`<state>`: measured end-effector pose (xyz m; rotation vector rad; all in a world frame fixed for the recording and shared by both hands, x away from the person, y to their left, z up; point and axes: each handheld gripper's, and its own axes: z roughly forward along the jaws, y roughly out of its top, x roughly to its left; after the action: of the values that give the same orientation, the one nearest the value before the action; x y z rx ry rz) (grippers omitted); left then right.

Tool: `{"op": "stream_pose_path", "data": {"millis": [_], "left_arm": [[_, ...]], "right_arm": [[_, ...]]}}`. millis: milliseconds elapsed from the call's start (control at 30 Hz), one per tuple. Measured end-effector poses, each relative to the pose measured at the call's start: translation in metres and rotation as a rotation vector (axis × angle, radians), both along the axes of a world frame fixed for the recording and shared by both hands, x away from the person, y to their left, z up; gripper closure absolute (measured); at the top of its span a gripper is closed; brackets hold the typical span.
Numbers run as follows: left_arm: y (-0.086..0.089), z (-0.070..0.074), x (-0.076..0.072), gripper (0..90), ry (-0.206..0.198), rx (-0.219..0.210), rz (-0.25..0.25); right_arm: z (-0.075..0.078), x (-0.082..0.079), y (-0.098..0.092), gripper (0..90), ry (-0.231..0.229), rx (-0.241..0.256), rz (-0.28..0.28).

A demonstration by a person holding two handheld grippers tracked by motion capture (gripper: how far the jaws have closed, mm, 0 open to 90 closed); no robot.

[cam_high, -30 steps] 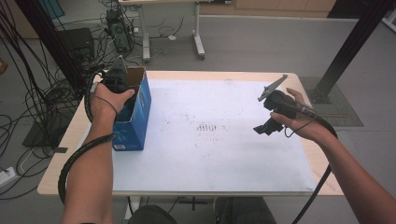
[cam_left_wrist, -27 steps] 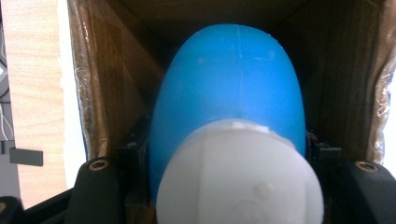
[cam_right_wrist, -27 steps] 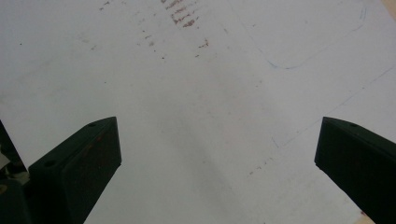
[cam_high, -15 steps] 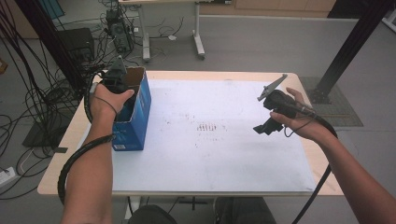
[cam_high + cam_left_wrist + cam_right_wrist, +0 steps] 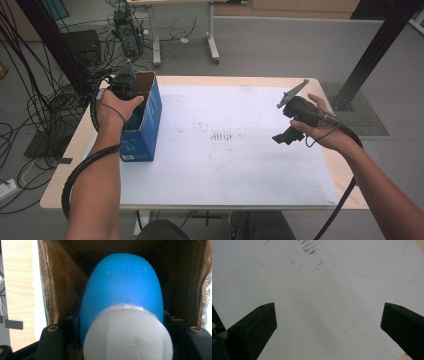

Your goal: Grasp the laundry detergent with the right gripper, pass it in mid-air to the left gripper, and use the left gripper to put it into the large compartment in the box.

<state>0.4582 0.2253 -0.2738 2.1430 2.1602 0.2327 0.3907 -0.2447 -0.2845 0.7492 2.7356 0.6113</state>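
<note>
Retrieval from the blue carton (image 5: 142, 125) at the table's left edge looks under way: left gripper (image 5: 125, 92) sits down in its open top, jaws clamped on a blue-and-white bottle (image 5: 122, 305) inside. Next, lift straight up. Right gripper (image 5: 285, 137) idles, jaws spread. Carton depths stay dark, unreadable.

Soft, even room light, faint shadows on the white sheet (image 5: 240, 150); the close blue bottle (image 5: 122, 290) looks blurry, its cap washed out.
</note>
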Motion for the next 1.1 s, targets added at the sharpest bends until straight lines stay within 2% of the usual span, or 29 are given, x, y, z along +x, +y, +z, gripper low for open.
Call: {"op": "stream_pose_path", "data": {"millis": [1100], "left_arm": [[-0.0001,0.0000,0.0003,36.1,-0.003,-0.001,0.001]], "right_arm": [[-0.0053,-0.0007,-0.0013,0.4,0.012,0.005,-0.001]]}}
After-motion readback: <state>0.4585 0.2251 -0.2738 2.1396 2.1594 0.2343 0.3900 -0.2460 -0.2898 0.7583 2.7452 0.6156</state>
